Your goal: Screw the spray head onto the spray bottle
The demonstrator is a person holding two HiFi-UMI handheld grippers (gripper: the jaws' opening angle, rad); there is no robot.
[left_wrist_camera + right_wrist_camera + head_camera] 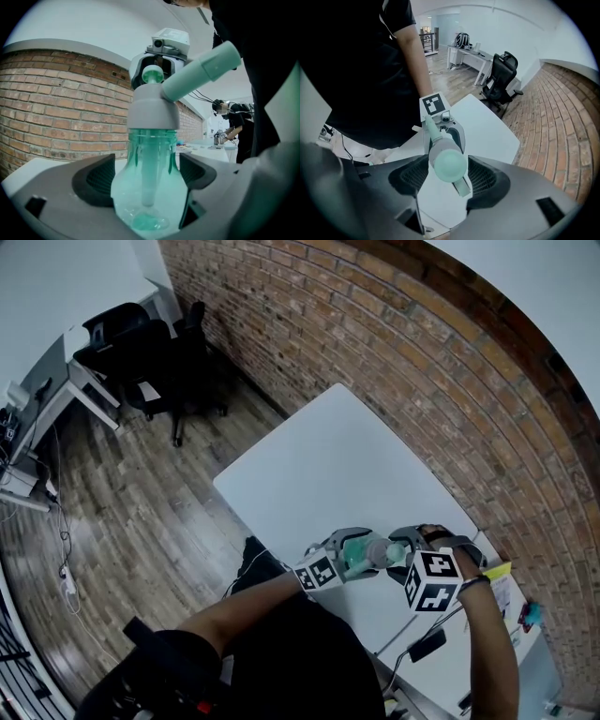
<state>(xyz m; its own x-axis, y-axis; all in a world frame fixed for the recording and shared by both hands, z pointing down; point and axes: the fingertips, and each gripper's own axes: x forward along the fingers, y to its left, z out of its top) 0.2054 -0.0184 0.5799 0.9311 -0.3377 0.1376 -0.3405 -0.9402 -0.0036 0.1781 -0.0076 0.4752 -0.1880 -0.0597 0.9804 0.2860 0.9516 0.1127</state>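
Step in hand looks like threading the spray head (449, 164) down on the spray bottle (150, 192), both held in the air over the white worktop (337, 456). Keep the head's axis in line with the neck, turn only from the right, and lock the bottle so the thread doesn't cross; how far it's wound on, can't tell. The left hand-held gripper (147, 171) stands wide and roughly level, pads clamped on the bottle's teal shoulder, while the right hand-held gripper (447, 177) comes from above, pinching the head's grey collar, nozzle poking out sideways.
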